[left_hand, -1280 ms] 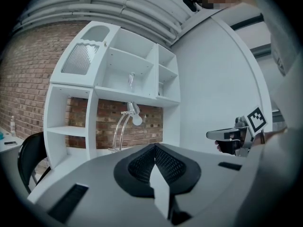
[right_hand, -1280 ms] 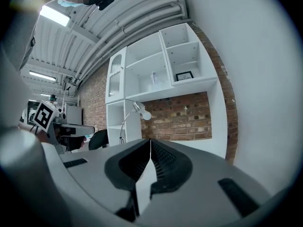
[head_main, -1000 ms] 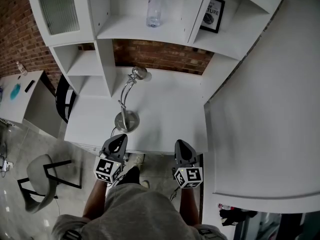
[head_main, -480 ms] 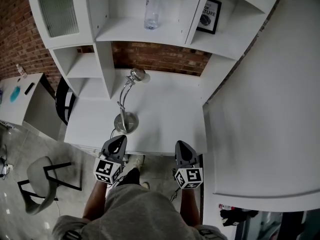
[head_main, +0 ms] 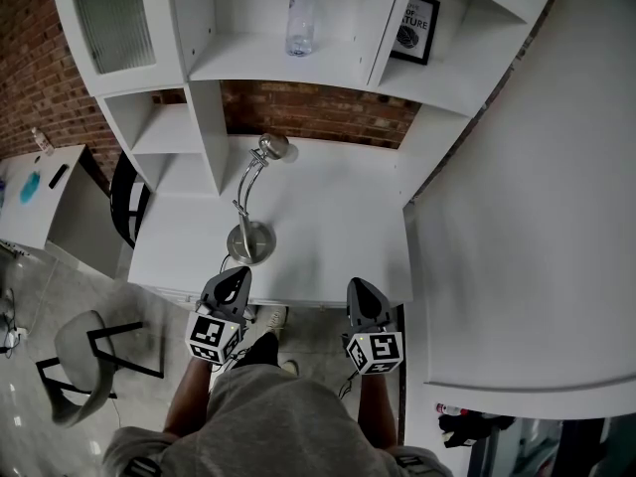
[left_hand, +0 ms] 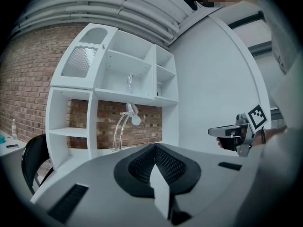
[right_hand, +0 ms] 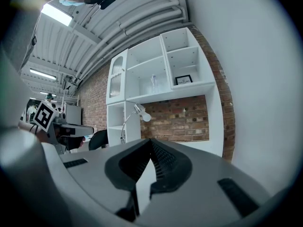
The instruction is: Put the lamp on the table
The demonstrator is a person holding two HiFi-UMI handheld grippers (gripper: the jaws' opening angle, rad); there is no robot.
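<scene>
A silver desk lamp (head_main: 250,235) with a curved neck stands upright on the white table (head_main: 328,227), its round base near the front left edge. It also shows ahead in the left gripper view as the lamp (left_hand: 124,126) and in the right gripper view as the lamp (right_hand: 133,116). My left gripper (head_main: 237,276) hovers just in front of the table edge, a little short of the base, shut and empty. My right gripper (head_main: 360,288) is level with it to the right, also shut with nothing between its pads.
White shelves (head_main: 298,63) rise behind the table, with a clear bottle (head_main: 303,13) and a framed picture (head_main: 417,28). A big white panel (head_main: 527,217) stands at the right. A grey chair (head_main: 84,351), a black chair (head_main: 124,199) and a side table (head_main: 40,192) are on the left.
Only the head camera has shifted slightly. The lamp and both grippers stand as before.
</scene>
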